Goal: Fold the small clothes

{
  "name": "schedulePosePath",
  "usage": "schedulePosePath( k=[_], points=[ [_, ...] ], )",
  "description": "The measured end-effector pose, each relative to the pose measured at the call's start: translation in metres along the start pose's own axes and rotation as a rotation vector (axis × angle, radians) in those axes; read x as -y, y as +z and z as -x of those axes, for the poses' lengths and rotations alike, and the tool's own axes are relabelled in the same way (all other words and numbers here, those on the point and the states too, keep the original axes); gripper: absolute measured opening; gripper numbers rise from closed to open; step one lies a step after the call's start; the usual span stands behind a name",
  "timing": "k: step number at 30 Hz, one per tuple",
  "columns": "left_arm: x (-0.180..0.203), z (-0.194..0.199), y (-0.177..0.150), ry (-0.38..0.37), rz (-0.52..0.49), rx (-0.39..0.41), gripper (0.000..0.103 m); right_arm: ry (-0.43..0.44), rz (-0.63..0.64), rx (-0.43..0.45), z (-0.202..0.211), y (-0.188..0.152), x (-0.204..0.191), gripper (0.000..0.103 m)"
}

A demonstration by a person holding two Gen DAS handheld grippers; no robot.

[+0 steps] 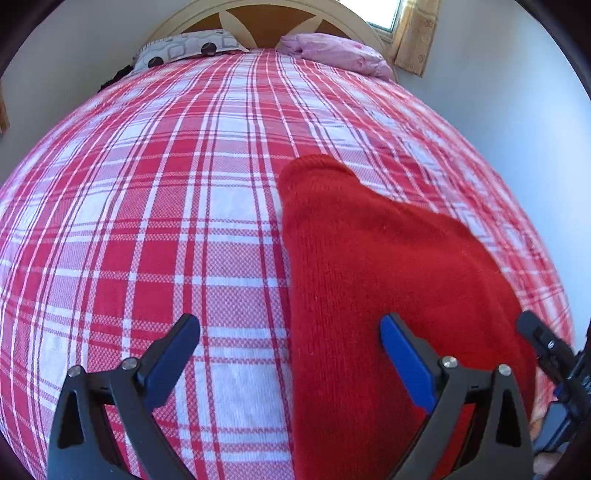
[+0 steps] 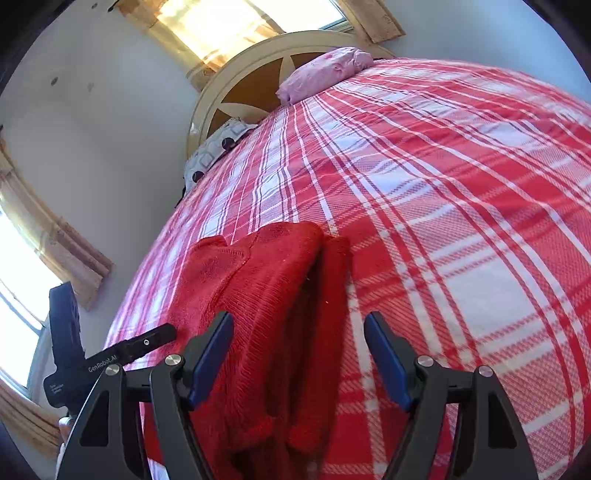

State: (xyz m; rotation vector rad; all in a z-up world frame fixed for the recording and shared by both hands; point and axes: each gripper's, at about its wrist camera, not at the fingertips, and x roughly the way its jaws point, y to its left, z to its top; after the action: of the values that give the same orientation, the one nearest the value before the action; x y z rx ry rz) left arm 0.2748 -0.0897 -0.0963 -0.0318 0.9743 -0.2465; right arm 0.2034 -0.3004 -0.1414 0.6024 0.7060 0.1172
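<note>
I am holding my left gripper [image 1: 290, 341] over the near part of the bed, its two blue-padded fingers spread wide and gripping nothing. The red knitted garment [image 1: 369, 280] is lying on the red and white plaid bedspread [image 1: 147, 206], at the near right of this view. My right-hand finger [image 1: 406, 354] is hovering over the knit, while the other one is sitting over bare plaid to the left of the garment's edge. At the far right edge, part of my right gripper is poking into view beside the garment.

In the right wrist view, my right gripper [image 2: 298, 350] is also standing well open, with nothing pinched between its pads. The garment [image 2: 266, 302] is lying under and between its fingers, with a long dark crease running from near to far down its middle. Whether the fingers are touching the cloth, I cannot tell. My left gripper [image 2: 147, 343] is showing at the near left, just beside the garment's left edge.

At the far end of the bed, a patterned pillow [image 1: 184, 50] and a pink pillow [image 1: 340, 53] are resting against the rounded headboard [image 1: 266, 22]. A curtained window [image 2: 236, 22] is glowing behind it.
</note>
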Motion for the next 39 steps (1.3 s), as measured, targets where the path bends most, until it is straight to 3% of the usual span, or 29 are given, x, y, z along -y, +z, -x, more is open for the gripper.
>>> schedulePosePath(
  k=[3,6,10,14,18,30,32,37,39],
  points=[
    [0.002,-0.009,-0.003,-0.038,0.027,-0.031,0.101,-0.001,-0.015,-0.054,-0.019,-0.004,-0.002,0.074],
    [0.005,-0.011,-0.004,-0.053,0.029,-0.037,0.099,-0.037,0.032,-0.017,-0.022,-0.010,-0.007,0.073],
    [0.011,-0.012,-0.005,-0.100,0.020,-0.037,0.082,-0.058,0.095,0.012,-0.022,-0.018,-0.013,0.053],
    [0.033,-0.004,-0.007,-0.034,-0.090,0.022,0.066,-0.075,0.116,0.020,-0.023,-0.019,-0.016,0.049],
    [0.048,-0.003,-0.011,0.055,-0.169,0.072,0.063,-0.092,0.138,0.028,-0.024,-0.019,-0.019,0.046],
    [0.049,-0.003,-0.015,0.078,-0.173,0.115,0.058,-0.038,0.047,-0.004,-0.030,-0.017,-0.004,0.055],
    [0.049,-0.004,-0.014,0.071,-0.172,0.111,0.056,-0.045,0.089,0.009,-0.028,-0.018,-0.012,0.043],
    [0.052,-0.001,-0.015,0.073,-0.181,0.106,0.046,-0.119,0.213,0.062,-0.020,-0.025,-0.036,0.031],
    [0.054,0.002,-0.015,0.081,-0.192,0.110,0.038,-0.121,0.225,0.082,-0.016,-0.025,-0.038,0.028]
  ],
)
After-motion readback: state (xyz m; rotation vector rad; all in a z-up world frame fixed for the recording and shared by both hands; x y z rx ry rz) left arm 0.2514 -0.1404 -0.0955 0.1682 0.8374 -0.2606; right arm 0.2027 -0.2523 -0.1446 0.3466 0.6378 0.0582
